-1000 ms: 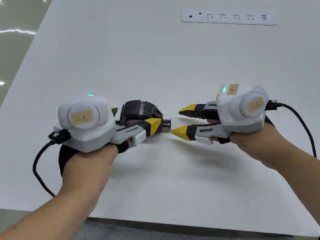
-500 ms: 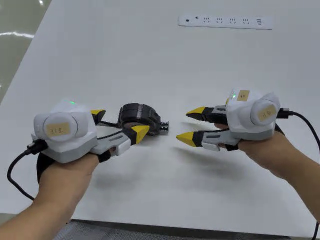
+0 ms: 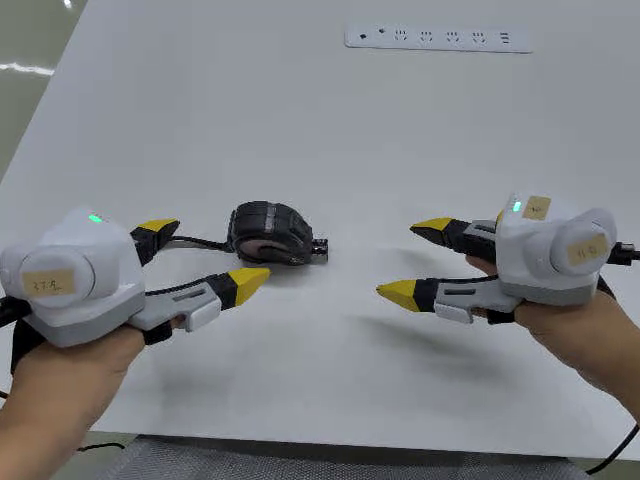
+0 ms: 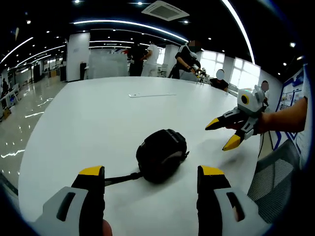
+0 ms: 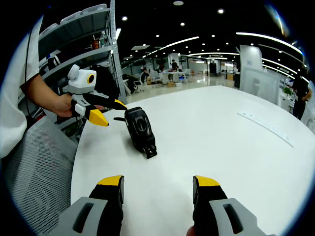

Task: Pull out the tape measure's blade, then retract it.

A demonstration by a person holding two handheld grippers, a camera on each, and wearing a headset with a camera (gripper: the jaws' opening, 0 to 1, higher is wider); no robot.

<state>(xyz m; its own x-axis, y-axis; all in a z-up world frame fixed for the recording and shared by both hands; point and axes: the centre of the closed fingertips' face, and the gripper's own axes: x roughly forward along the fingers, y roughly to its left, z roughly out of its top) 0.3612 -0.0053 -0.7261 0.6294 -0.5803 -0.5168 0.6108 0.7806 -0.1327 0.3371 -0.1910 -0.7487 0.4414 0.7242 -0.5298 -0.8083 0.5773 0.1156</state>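
Note:
A black tape measure (image 3: pixel 270 235) lies on the white table (image 3: pixel 300 120), its blade tip (image 3: pixel 320 250) tucked in at the case and a black strap (image 3: pixel 195 241) trailing left. My left gripper (image 3: pixel 200 255) is open just left of it, touching nothing. In the left gripper view the tape measure (image 4: pixel 161 155) sits ahead of that open gripper (image 4: pixel 150 177). My right gripper (image 3: pixel 415 262) is open well to the right, with bare table between. In the right gripper view the tape measure (image 5: pixel 140 130) lies ahead of the open right gripper (image 5: pixel 157 184).
A white power strip (image 3: pixel 437 39) lies at the table's far edge. The table's front edge (image 3: pixel 300 438) runs just below both hands. A mesh chair back (image 5: pixel 34 162) stands beside the table, and people stand far off in the room.
Both grippers have drawn apart from the tape measure, left going left, right going right. The left gripper has let go of the case and opened. The tape measure rests on the table.

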